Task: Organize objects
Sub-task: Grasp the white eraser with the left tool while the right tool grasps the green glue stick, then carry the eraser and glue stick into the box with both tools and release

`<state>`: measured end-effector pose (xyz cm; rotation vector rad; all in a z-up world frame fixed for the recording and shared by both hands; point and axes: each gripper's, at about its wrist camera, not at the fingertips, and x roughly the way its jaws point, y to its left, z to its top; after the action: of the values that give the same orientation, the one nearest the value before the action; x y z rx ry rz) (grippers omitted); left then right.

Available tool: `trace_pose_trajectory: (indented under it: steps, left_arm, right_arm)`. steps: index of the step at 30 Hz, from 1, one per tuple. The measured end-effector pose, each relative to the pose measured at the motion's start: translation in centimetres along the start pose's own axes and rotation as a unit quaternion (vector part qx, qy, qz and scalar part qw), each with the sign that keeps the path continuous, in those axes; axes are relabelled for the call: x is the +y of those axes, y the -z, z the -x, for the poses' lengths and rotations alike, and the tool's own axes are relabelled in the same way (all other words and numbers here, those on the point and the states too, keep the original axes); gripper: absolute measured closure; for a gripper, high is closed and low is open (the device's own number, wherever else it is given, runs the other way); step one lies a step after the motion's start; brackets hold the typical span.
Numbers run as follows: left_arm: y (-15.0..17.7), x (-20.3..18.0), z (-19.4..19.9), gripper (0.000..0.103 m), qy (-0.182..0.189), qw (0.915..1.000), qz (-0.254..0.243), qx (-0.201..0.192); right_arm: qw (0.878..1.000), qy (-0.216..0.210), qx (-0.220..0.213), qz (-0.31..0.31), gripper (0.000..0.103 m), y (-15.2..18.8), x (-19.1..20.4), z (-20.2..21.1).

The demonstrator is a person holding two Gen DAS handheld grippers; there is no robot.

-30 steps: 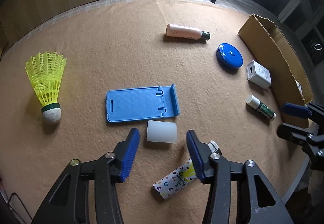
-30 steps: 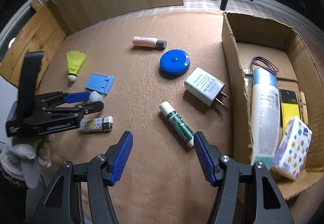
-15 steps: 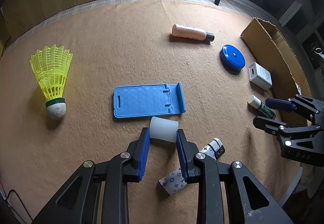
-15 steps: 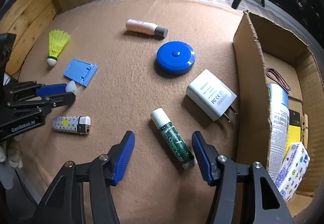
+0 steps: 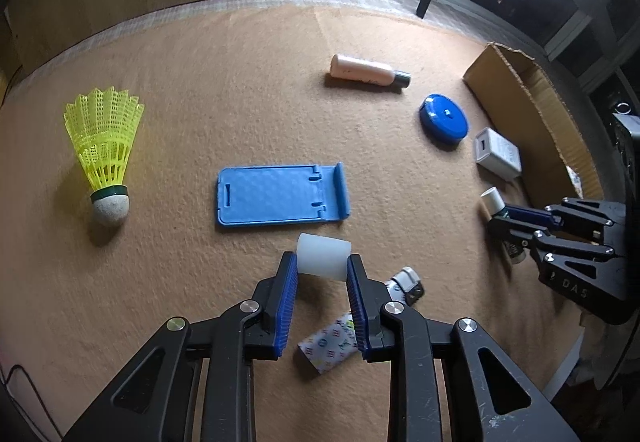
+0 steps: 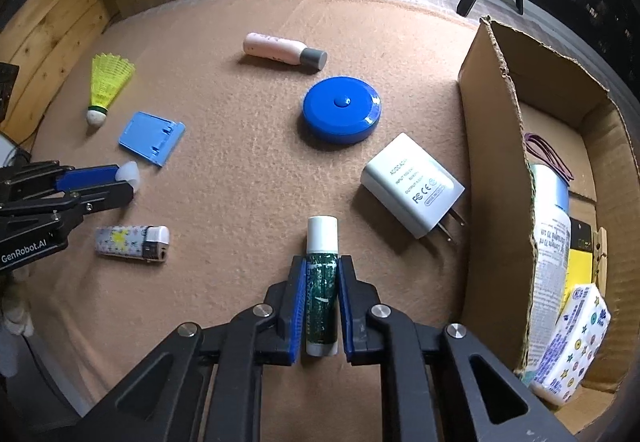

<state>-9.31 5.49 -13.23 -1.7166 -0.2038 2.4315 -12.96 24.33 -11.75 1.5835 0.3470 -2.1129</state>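
Note:
My left gripper (image 5: 322,266) is shut on a small white translucent cap (image 5: 323,256), just in front of the blue phone stand (image 5: 280,195); it also shows in the right wrist view (image 6: 120,182). My right gripper (image 6: 322,266) is shut on a green lip balm tube with a white cap (image 6: 322,274), which lies on the tan felt mat. The open cardboard box (image 6: 496,170) stands to the right and holds a bottle, a tissue pack and other items.
On the mat lie a patterned lighter (image 6: 132,242), a white charger (image 6: 412,186), a blue round tape measure (image 6: 340,108), a pink tube (image 6: 280,50) and a yellow shuttlecock (image 5: 102,146). A wooden board stands at the back.
Both grippers moved forward and closed: the left on the white cap, the right on the lip balm tube.

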Motion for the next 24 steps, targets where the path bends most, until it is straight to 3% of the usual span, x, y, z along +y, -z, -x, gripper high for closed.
trace_pose_trajectory:
  steps: [13,24]
  left_arm:
    - [-1.6,-6.2,3.6,0.076,0.042,0.9975,-0.040,-0.040]
    - [-4.0,-14.2,4.2,0.076,0.086,0.9904,-0.091,-0.058]
  right_arm:
    - [0.997,-0.037,-0.066,-0.035,0.089,1.7,-2.1,6.3]
    - [0.990,-0.010,-0.106,-0.092,0.089,4.3,-8.8,11.0]
